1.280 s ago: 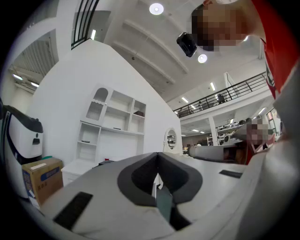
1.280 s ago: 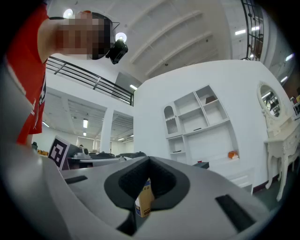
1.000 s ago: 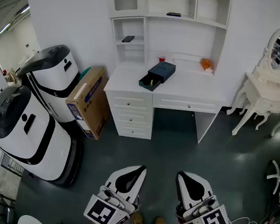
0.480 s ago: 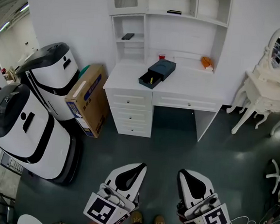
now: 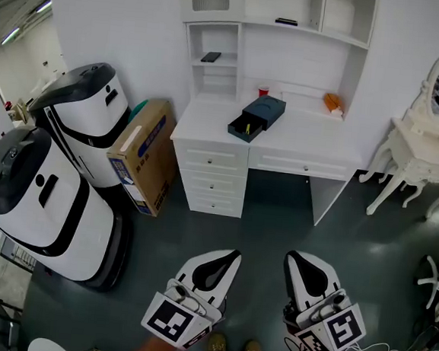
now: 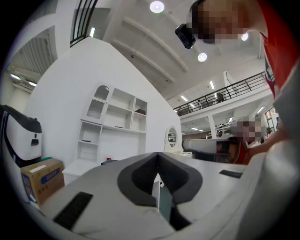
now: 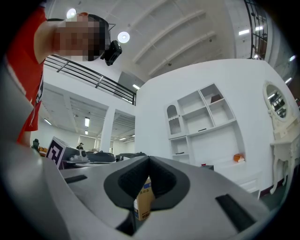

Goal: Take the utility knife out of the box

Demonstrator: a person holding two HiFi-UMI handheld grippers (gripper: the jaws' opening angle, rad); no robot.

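A dark blue box (image 5: 258,113) sits on the white desk (image 5: 306,146) across the room, its drawer (image 5: 244,127) pulled open toward me. A small yellow item shows inside the drawer, too small to identify. Both grippers are held low near my body, far from the desk and pointing toward it. My left gripper (image 5: 233,253) is shut with nothing in it, its jaws meeting at the tip (image 6: 157,153). My right gripper (image 5: 293,255) is also shut and holds nothing (image 7: 149,158). The box shows faintly in the left gripper view (image 6: 111,161).
Dark floor lies between me and the desk. Two large white machines (image 5: 49,202) and a cardboard carton (image 5: 146,153) stand at the left. A white vanity table with a mirror (image 5: 424,147) is at the right. A red cup (image 5: 263,91) and an orange object (image 5: 333,103) rest on the desk.
Both grippers have edged forward toward the desk, still shut. The desk and box now sit a little farther right and lower in the head view.
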